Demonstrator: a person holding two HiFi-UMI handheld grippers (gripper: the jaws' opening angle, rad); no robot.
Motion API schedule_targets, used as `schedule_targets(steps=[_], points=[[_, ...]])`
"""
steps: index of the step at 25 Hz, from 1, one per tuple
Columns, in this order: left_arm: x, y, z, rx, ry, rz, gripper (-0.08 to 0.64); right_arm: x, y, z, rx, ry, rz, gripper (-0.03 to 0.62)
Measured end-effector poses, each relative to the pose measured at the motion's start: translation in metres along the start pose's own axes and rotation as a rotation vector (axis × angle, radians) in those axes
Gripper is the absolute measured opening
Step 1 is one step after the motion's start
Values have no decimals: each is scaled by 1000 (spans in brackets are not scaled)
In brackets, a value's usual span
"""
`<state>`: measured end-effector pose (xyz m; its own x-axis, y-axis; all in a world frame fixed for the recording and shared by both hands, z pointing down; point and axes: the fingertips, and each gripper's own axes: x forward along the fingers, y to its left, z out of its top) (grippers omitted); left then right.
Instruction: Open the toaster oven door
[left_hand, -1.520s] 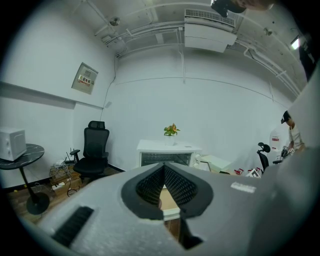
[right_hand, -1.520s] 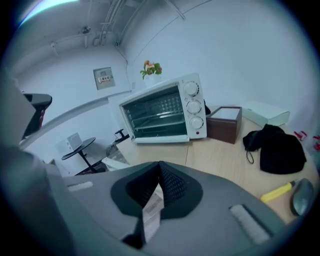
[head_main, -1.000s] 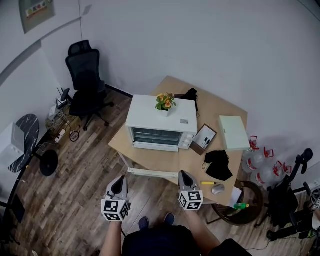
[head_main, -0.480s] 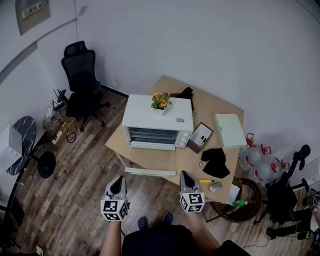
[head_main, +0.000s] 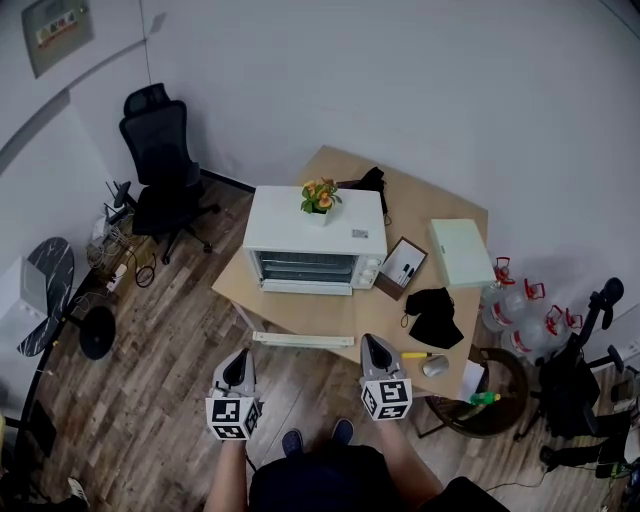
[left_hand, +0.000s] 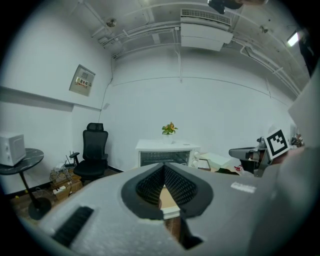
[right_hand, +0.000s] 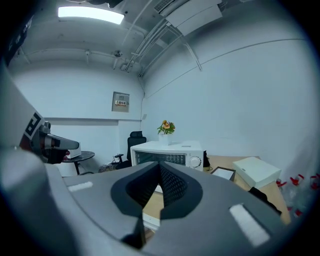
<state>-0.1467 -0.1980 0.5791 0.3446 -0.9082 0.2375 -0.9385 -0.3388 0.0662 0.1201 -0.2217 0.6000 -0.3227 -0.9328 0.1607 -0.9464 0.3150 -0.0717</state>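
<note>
A white toaster oven (head_main: 315, 238) stands on the wooden table (head_main: 330, 315), and its glass door (head_main: 305, 269) is closed and faces me. It also shows straight ahead in the left gripper view (left_hand: 167, 152) and the right gripper view (right_hand: 167, 154). My left gripper (head_main: 238, 358) hangs over the floor short of the table's near edge, shut with nothing in it. My right gripper (head_main: 372, 343) is level with the near edge, also shut and holding nothing. Both are well short of the oven door. Their tips meet in the left gripper view (left_hand: 163, 165) and the right gripper view (right_hand: 160, 164).
A potted flower (head_main: 319, 197) sits on the oven. Right of the oven lie a framed tablet (head_main: 404, 268), a white box (head_main: 460, 253), a black cloth (head_main: 435, 317) and a mouse (head_main: 435, 366). A black office chair (head_main: 160, 150) stands far left, and water bottles (head_main: 530, 320) stand right.
The head view has shifted slightly, so the table sits a little higher and to the left. Both grippers stay shut, low in front of the table.
</note>
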Motion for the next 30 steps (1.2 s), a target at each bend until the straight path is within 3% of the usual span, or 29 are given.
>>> schedule_targets(steps=[9,30], points=[[0,-2,2,-4,-10,-12,-5,-2,-1,-5,45,20,3,11],[-5,-4,-3,-17,-5,-21,-5,-9,6,-9,48,28,20,11]])
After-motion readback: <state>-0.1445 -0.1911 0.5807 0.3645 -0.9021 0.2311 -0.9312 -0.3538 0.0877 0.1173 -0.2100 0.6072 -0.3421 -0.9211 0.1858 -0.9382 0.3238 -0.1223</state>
